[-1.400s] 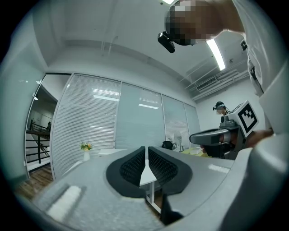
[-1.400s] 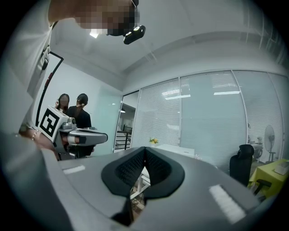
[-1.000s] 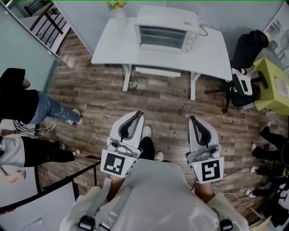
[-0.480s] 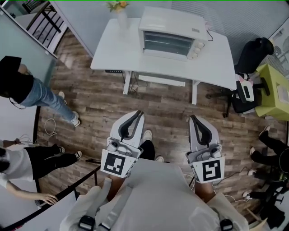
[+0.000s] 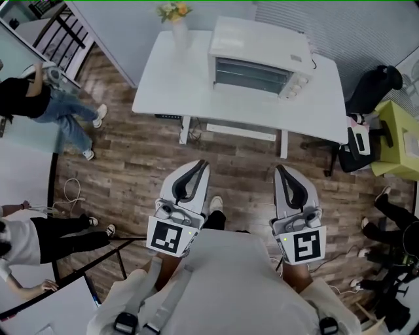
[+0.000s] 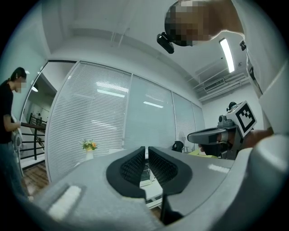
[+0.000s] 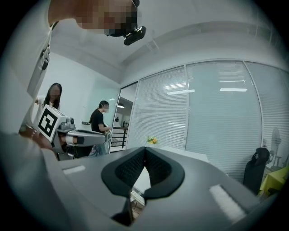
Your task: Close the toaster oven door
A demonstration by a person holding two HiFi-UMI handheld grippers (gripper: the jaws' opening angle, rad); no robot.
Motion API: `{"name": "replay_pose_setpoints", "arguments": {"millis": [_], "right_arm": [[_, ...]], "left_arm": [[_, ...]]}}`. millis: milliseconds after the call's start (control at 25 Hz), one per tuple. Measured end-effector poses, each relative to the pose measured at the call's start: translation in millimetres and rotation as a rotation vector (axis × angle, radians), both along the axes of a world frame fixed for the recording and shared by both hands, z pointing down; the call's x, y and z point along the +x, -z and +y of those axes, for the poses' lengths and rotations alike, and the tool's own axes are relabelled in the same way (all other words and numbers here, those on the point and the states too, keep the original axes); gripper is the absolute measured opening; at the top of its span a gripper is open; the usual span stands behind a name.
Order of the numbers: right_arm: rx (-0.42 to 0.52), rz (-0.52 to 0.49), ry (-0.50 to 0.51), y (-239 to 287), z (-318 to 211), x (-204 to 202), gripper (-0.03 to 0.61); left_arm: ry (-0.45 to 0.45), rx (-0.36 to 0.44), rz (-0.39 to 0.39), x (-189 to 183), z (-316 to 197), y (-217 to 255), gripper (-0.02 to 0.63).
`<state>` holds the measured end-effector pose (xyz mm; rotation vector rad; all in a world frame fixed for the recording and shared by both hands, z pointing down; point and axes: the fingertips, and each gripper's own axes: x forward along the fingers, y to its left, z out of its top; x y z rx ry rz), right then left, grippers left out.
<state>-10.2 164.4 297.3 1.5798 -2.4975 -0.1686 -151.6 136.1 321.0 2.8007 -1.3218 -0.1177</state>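
Observation:
A white toaster oven (image 5: pixel 258 55) stands on a white table (image 5: pixel 170 78) at the top of the head view, its glass front facing me. From here I cannot tell whether its door stands ajar. My two grippers are held level above the wood floor, well short of the table. The left gripper (image 5: pixel 199 164) has its black pads (image 6: pixel 135 164) nearly together, with only a thin slit and nothing between them. The right gripper (image 5: pixel 280 169) is shut and empty, its pads (image 7: pixel 158 169) meeting at the tip. Each gripper shows from the other's side: the right gripper (image 6: pixel 212 135) and the left gripper (image 7: pixel 79 135).
A vase of flowers (image 5: pixel 175 18) stands on the table's left end. A black office chair (image 5: pixel 373 88) and a green block (image 5: pixel 399 141) are to the right. People stand at the left (image 5: pixel 46 98) (image 5: pixel 39 229) and legs show at the right edge (image 5: pixel 393 209). Cables lie on the floor.
The table and toaster oven have grown larger and shifted right in the head view as I advance. The person at the left has walked toward the upper left. Both grippers keep their pose.

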Motion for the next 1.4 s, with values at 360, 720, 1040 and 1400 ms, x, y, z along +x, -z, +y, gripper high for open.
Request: {"name": "replay_pose_setpoints", "arguments": {"millis": [360, 720, 1040, 1400], "right_arm": [[-0.011, -0.003, -0.012, -5.7, -32.6, -11.3, 0.005], [-0.014, 0.008, -0.02, -8.3, -53.2, -13.4, 0.005], [-0.001, 0.008, -0.038, -3.5, -70.2, 4.0, 0.005], [0.01, -0.003, -0.044, -1.7, -104.1, 38.3, 0.005]], "left_arm": [[-0.011, -0.016, 0.007, -10.6, -35.4, -8.3, 0.025], [-0.024, -0.01, 0.007, -11.2, -55.3, -7.8, 0.025], [-0.046, -0.003, 0.009, 7.8, -75.4, -3.7, 0.025], [-0.063, 0.011, -0.006, 42.2, -108.5, 1.5, 0.025]]}}
